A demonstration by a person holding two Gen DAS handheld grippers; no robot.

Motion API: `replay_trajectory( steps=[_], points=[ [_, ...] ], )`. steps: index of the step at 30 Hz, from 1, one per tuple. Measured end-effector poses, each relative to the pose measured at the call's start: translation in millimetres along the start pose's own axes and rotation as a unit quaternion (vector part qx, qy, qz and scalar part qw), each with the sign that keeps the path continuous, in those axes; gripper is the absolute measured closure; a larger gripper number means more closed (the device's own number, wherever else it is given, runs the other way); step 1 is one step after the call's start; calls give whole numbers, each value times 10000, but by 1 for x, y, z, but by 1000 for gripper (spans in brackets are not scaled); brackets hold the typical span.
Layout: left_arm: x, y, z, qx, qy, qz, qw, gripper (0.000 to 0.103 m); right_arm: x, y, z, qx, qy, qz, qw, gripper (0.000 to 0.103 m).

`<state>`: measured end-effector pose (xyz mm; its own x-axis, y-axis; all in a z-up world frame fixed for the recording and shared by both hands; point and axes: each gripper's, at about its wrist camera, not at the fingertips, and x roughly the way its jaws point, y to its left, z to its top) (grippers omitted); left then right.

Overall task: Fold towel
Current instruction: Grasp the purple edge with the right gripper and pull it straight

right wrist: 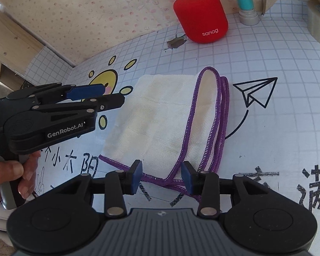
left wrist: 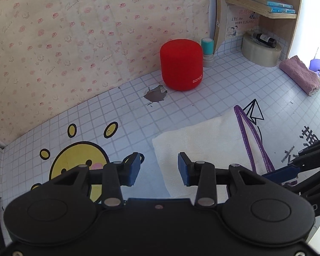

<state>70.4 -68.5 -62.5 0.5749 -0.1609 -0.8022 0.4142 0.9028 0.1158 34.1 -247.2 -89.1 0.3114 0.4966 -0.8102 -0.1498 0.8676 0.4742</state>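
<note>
A cream towel with purple stitched edges (right wrist: 160, 117) lies folded on the gridded tabletop; it also shows in the left wrist view (left wrist: 204, 147). My right gripper (right wrist: 161, 176) is open, its blue pads either side of the towel's near purple corner, holding nothing. My left gripper (left wrist: 159, 168) is open and empty over the towel's left edge. In the right wrist view the left gripper (right wrist: 96, 95) hovers left of the towel, held by a hand. The right gripper's fingers (left wrist: 288, 170) show at the right edge of the left wrist view.
A red Sanag speaker (left wrist: 181, 64) stands at the back by the wallpapered wall, a teal-capped stamp (left wrist: 207, 52) beside it. A tape roll (left wrist: 261, 50) sits under wooden shelves (left wrist: 260, 6). A folded pink cloth (left wrist: 300, 74) lies at the right. The table covering is torn (left wrist: 155, 95).
</note>
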Motion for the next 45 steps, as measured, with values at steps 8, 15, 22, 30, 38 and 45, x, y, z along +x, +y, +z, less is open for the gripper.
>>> replay_trajectory(
  steps=[8, 15, 22, 30, 38, 45],
  points=[
    [11, 13, 5, 64, -26, -19, 10000, 62, -2, 1, -5, 532, -80, -78, 9985, 63],
    [21, 29, 13, -196, -20, 189, 9996, 52, -2, 4, -8, 720, -225, -214, 9969, 63],
    [40, 28, 18, -84, 124, 99, 9998, 52, -3, 5, -9, 794, -312, -299, 9959, 65],
    [49, 15, 15, 241, 235, 38, 9994, 52, -4, 5, -9, 653, -323, -603, 9955, 94],
    [49, -5, 6, 915, 127, 68, 9957, 51, -4, 6, -9, 482, -308, -673, 9961, 98],
    [48, -12, 5, 1156, 59, 187, 9931, 51, -9, 10, -9, 303, -360, -719, 9963, 100]
  ],
)
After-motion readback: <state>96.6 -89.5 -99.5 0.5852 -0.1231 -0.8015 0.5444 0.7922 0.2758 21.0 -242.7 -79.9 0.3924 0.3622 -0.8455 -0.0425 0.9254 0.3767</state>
